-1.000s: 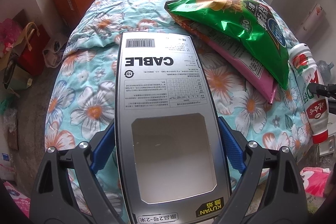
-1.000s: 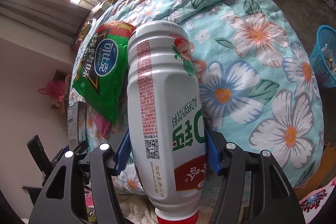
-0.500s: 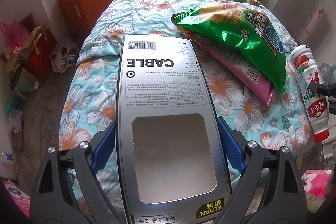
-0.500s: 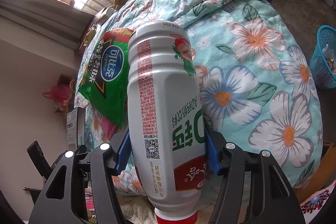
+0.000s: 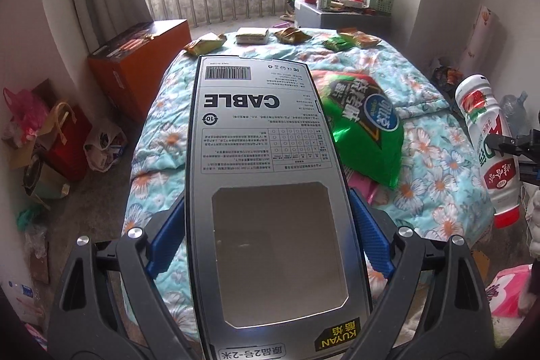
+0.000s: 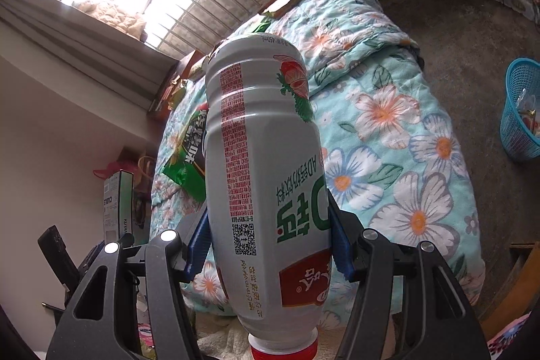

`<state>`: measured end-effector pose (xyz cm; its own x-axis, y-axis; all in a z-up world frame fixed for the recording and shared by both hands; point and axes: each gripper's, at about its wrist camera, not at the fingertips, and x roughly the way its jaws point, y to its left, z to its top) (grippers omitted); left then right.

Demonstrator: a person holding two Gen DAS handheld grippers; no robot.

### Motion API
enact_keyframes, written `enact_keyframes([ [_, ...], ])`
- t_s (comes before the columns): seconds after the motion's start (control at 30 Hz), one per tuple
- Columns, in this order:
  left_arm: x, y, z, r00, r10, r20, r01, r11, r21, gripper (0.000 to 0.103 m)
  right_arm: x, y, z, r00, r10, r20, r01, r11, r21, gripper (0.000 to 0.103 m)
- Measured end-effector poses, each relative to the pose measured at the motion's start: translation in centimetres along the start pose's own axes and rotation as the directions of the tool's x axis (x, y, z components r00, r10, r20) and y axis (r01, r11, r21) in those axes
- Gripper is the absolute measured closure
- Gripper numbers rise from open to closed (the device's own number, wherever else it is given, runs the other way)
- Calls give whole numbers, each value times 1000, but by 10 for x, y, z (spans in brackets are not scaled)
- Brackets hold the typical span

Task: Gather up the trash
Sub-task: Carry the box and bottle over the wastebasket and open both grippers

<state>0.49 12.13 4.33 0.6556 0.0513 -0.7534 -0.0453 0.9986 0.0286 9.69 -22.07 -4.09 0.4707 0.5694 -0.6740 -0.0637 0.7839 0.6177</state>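
Left gripper (image 5: 266, 231): its blue fingers (image 5: 167, 242) are spread wide and pinch the long sides of a flat grey cable box (image 5: 266, 177), one pad on each edge.
Cable box: held lengthwise along the fingers, its barcode end pointing to 12 o'clock, its cut-out window near the camera; it hangs above the bed and fills the middle of the left wrist view. In the right wrist view it shows small at 9 o'clock, standing on edge.
Right gripper (image 6: 268, 242): its fingers (image 6: 199, 238) stand about half open and press on both sides of a white drink bottle (image 6: 266, 177).
Bottle: gripped low on its body, red cap toward the camera at 6 o'clock, base pointing to 12 o'clock; printed with a strawberry and green letters. In the left wrist view it hangs at 3 o'clock, off the bed's edge, clear of the quilt.
Bed (image 5: 422, 154): covered with a light blue quilt with orange and white flowers, lying below both held things.
Green snack bag (image 5: 368, 127): lies on the quilt at 2 o'clock of the box, partly hidden behind it, on top of a pink packet (image 5: 362, 186).
Small wrappers (image 5: 206, 43): a row across the far end of the bed at 12 o'clock.
Orange box (image 5: 135, 63): on the floor at 10 o'clock beside the bed.
Bags (image 5: 64, 137): heaped on the floor at 9 o'clock.
Blue basket (image 6: 521, 110): on the floor at 3 o'clock in the right wrist view, well apart from the bed, with scraps inside.
In the way: the box hides the quilt's middle, and the bottle hides the quilt behind it.
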Motion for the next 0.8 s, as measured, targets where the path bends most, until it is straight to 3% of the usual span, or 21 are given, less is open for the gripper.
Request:
enact_keyframes([
  [0.13,-13,-45,33,994,-92,59,87,992,94,18,-47,-21,9,993,-13,115,10,999,33,45],
  [0.27,-14,-103,73,966,-254,54,239,951,196,18,-98,-59,16,970,-52,238,26,994,111,45],
  [0.4,-1,-181,111,912,-408,-28,396,865,309,18,-140,-105,17,936,-104,335,32,976,214,45],
  [0.53,28,-275,135,858,-490,-152,507,765,396,18,-169,-160,16,901,-185,392,46,940,337,45],
  [0.67,73,-373,140,800,-519,-301,600,677,427,18,-173,-219,18,884,-248,395,43,887,460,45],
  [0.8,124,-462,131,761,-495,-420,648,615,450,18,-155,-282,23,894,-266,361,9,816,577,45],
])
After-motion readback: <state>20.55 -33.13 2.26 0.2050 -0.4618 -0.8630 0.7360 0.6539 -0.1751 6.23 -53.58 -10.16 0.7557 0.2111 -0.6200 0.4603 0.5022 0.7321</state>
